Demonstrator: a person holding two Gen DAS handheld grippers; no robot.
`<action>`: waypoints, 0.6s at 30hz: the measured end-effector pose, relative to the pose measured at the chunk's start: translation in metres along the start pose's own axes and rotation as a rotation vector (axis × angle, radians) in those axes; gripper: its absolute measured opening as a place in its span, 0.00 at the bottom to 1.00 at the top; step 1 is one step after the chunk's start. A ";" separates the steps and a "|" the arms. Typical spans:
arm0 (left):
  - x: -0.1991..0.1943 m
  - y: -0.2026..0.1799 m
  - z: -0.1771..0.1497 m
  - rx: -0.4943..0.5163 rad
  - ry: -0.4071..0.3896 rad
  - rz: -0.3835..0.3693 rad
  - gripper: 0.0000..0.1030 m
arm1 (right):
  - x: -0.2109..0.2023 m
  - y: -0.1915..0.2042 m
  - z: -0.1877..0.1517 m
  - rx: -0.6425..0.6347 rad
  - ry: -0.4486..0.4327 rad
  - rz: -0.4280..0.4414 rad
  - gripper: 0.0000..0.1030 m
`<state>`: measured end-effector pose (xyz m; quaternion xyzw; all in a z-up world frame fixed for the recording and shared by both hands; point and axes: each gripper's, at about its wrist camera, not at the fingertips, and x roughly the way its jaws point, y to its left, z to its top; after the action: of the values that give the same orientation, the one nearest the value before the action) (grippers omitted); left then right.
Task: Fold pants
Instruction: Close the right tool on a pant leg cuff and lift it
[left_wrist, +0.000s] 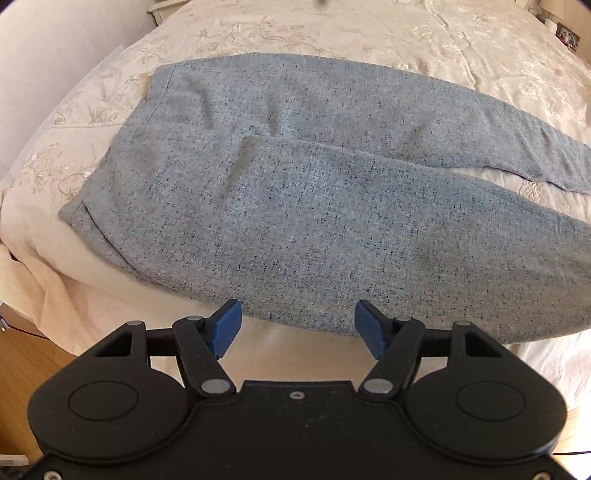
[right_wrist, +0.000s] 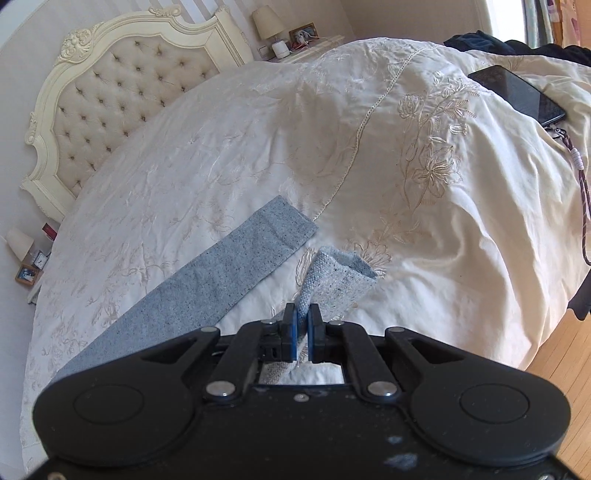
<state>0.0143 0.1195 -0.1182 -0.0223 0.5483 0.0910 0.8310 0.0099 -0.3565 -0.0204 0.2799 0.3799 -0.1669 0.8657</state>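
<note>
No legible text, label, brand, number or sign in either wrist view, small framed items on the nightstands too blurred and small to read

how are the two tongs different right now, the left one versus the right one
The left tongs are open with nothing between the blue pads; the right tongs are shut on the cuff of one pant leg. The left tongs sit at the near edge of the grey pants up by the waist end; the right tongs are at the leg end, with that cuff lifted and curled. Both have black frames and blue pads.
</note>
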 end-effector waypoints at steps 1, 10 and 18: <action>0.003 0.003 0.000 -0.004 0.012 -0.013 0.69 | -0.001 0.002 0.000 -0.003 0.002 -0.008 0.06; 0.044 0.029 -0.002 -0.124 0.122 -0.104 0.69 | -0.010 0.027 0.006 -0.027 -0.023 -0.048 0.06; 0.079 0.061 0.011 -0.325 0.200 -0.194 0.63 | -0.012 0.043 0.004 -0.036 -0.034 -0.085 0.06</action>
<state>0.0438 0.1912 -0.1824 -0.2176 0.6015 0.0953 0.7627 0.0259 -0.3243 0.0058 0.2449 0.3796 -0.2016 0.8691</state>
